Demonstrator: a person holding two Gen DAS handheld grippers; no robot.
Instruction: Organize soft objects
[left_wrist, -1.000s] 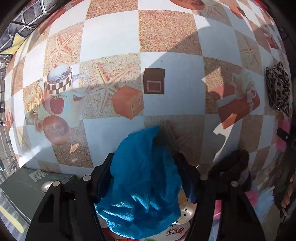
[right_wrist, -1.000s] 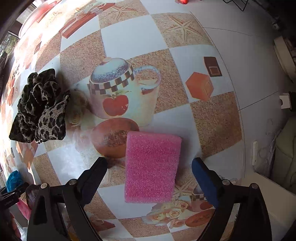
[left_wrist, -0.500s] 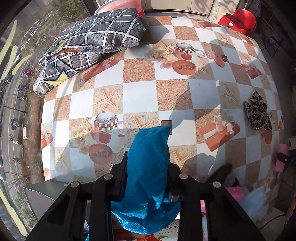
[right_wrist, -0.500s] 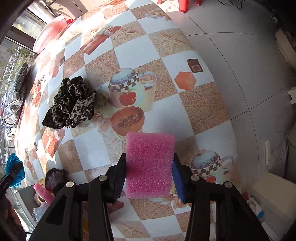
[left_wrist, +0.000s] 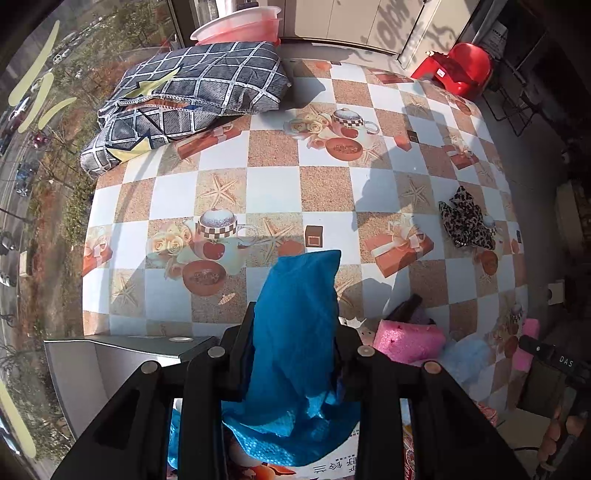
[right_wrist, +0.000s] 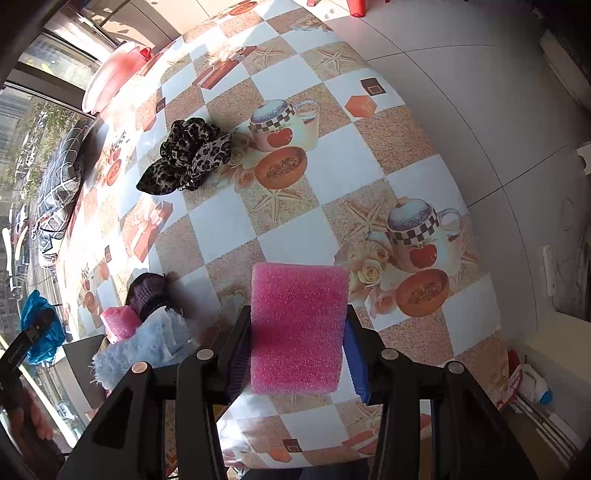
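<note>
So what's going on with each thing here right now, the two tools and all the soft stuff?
Left tool: shut on the blue cloth, lifted off the table.
Right tool: shut on the pink sponge, lifted.
Leopard scrunchie: loose on the table, untouched.
Second pink sponge: in the pile at the table's edge.
Light blue fluffy cloth: crumpled in that pile.
Plaid pillows: stacked at the far corner.

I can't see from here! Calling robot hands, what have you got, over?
Left gripper shut on blue cloth. Right gripper shut on pink sponge. Leopard scrunchie alone on table. Nothing blocking.
</note>
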